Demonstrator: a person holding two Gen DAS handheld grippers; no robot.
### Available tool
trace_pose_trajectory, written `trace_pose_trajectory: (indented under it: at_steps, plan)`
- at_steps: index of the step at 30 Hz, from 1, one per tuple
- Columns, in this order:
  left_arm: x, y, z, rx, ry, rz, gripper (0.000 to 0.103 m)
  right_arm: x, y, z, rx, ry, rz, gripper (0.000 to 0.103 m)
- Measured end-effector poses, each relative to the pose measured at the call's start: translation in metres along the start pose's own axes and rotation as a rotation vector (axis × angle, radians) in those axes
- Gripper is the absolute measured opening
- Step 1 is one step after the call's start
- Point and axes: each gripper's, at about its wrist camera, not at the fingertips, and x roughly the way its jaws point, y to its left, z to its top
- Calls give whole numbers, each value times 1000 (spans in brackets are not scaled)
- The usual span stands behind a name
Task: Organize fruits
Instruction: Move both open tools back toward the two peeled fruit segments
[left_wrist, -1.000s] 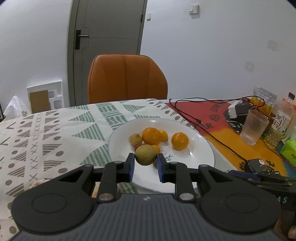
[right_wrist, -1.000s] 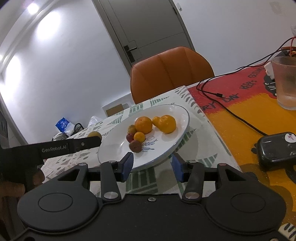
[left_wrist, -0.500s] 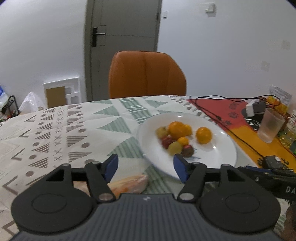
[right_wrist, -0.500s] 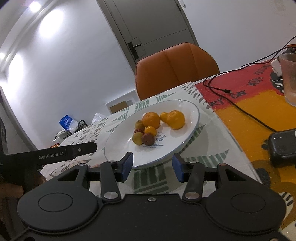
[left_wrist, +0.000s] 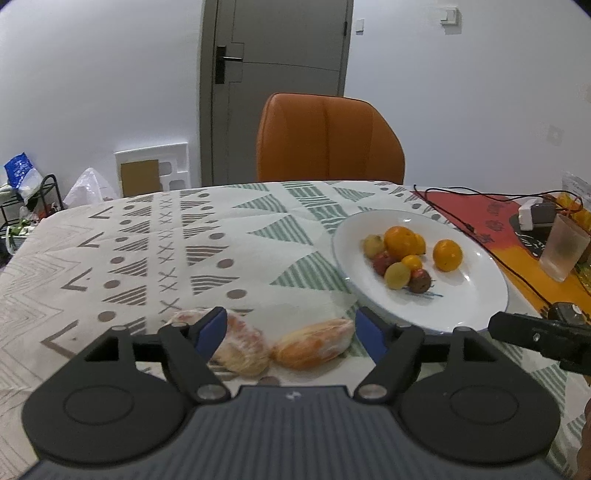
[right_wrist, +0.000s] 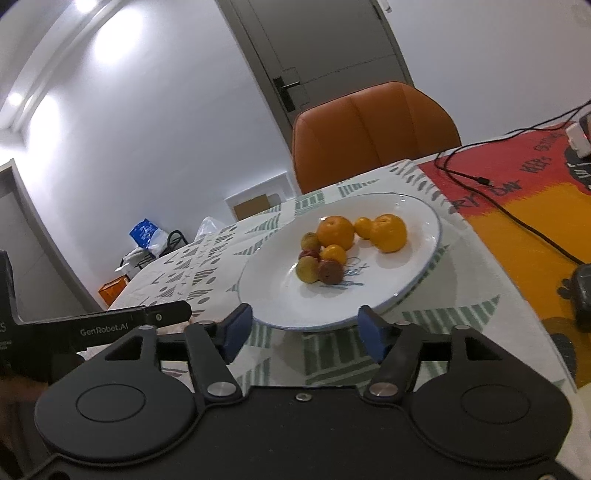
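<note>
Fruits (left_wrist: 406, 254) lie clustered on a white plate (left_wrist: 476, 306) that rests on a patterned tablecloth (left_wrist: 155, 258): three larger oranges, a small orange one, two yellowish ones and two dark red ones, most of them touching. Two peeled citrus pieces (left_wrist: 280, 343) lie on the cloth, off the plate and just beside its near-left rim, touching each other. Left gripper (left_wrist: 290, 332): jaws wide apart and empty, hovering over the two peeled pieces, which show between the blue pads (left_wrist: 212, 328). Right gripper (right_wrist: 304, 328): jaws likewise spread and empty, positioned at the plate's near rim. An orange chair (left_wrist: 328, 140) stands behind the table; a frosted cup (left_wrist: 563, 247) sits to the right, well apart from the plate.
</note>
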Motion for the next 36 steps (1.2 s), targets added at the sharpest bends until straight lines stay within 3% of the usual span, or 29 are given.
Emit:
trace_pose_trajectory:
  at_steps: [1, 3, 5, 7, 10, 29, 36]
  plan:
    - [-1, 3, -1, 0, -1, 5, 80, 1, 3, 0, -6, -4, -1, 76]
    - [-3, 9, -2, -5, 3, 11, 80, 3, 8, -1, -13, -14, 2, 95]
    - [-3, 16, -4, -10, 19, 11, 81, 5, 12, -1, -19, -21, 9, 103]
    - [-3, 22, -6, -5, 28, 30, 92, 7, 18, -2, -35, -19, 17, 103]
    - [-6, 29, -11, 4, 10, 71, 98, 12, 26, -4, -50, -3, 26, 103]
    - [-13, 69, -22, -43, 45, 107, 99, 42, 68, -13, -134, 96, 109, 103]
    - [-14, 75, -22, -48, 46, 111, 99, 59, 83, -15, -175, 140, 85, 103]
